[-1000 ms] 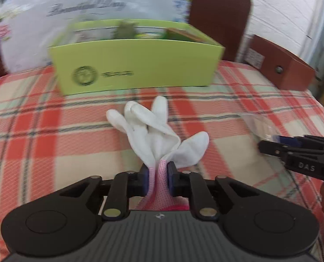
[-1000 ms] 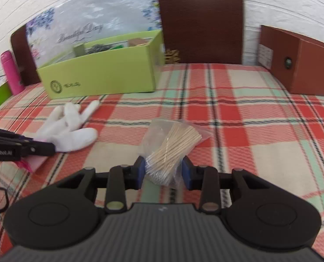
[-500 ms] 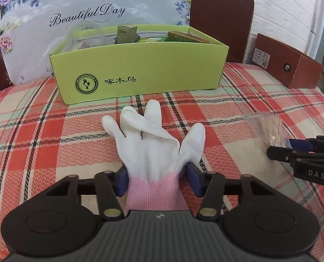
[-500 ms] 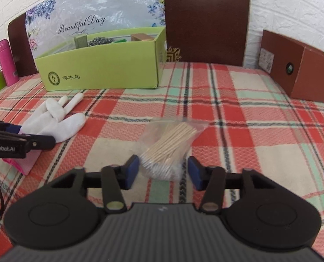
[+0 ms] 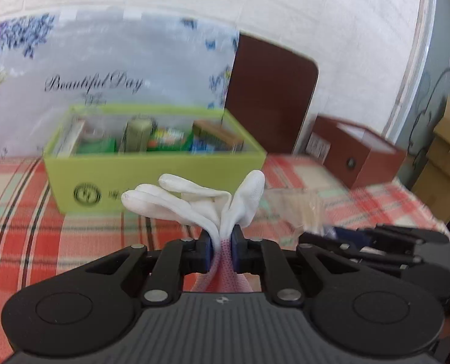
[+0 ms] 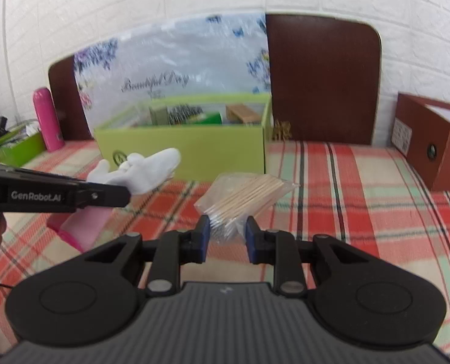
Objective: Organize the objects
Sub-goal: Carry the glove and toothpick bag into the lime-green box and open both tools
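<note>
Plaid tablecloth (image 6: 361, 188) is filling both views, w/ the green box (image 6: 194, 148) sitting at the back by the wall. Right cam is showing a pink bottle (image 6: 47, 118) left of the box, which the left cam isn't; left cam is looking deeper into the box's contents & catching stacked cartons (image 5: 446, 163) at far right. Left gripper (image 5: 221, 250) is closing narrow on the white glove (image 5: 206, 200), pads pinching its pink cuff, glove now lifted clear off the cloth vs lying flat half a sec ago. Right gripper (image 6: 227, 236) is closing on the bag of wooden sticks (image 6: 246, 197), pads touching it; bag is also raised off the cloth, box looks closer than before.
</note>
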Demonstrator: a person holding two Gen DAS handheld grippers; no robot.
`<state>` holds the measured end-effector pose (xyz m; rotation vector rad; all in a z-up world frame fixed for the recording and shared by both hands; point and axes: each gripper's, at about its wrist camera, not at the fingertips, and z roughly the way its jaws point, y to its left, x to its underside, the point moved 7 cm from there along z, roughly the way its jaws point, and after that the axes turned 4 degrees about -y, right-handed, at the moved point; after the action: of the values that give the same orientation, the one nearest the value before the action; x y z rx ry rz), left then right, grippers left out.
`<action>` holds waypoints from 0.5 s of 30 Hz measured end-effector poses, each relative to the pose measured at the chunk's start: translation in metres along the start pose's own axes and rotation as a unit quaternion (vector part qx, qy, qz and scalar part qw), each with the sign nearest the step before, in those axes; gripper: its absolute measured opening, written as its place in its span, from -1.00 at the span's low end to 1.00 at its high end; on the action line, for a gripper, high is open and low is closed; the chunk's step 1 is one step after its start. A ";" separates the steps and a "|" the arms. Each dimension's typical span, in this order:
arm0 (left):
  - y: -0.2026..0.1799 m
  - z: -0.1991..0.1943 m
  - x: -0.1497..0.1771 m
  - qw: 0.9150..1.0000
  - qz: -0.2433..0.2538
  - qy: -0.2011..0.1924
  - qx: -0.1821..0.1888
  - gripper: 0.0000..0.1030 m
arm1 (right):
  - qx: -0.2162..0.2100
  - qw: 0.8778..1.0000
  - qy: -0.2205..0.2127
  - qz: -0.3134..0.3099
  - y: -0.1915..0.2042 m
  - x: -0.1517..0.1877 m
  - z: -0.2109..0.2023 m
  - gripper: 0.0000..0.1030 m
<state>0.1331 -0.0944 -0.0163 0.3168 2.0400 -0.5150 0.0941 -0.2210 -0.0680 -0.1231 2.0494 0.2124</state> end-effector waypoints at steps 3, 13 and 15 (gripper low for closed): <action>-0.003 0.001 -0.026 0.999 -0.008 -0.031 0.002 -0.77 | -0.004 1.000 -0.024 -0.009 0.003 -0.024 0.001 -0.54; 0.011 0.044 -0.100 0.995 -0.047 -0.086 -0.003 -0.77 | 0.006 0.996 -0.074 -0.045 0.002 -0.087 0.052 -0.54; 0.017 0.056 -0.106 0.995 -0.047 -0.088 -0.006 -0.77 | 0.014 0.996 -0.077 -0.048 0.002 -0.095 0.069 -0.54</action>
<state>0.2350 -0.1075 0.0474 0.1634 1.8924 -0.5682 0.1984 -0.2055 -0.0157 -0.1811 1.8871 0.1300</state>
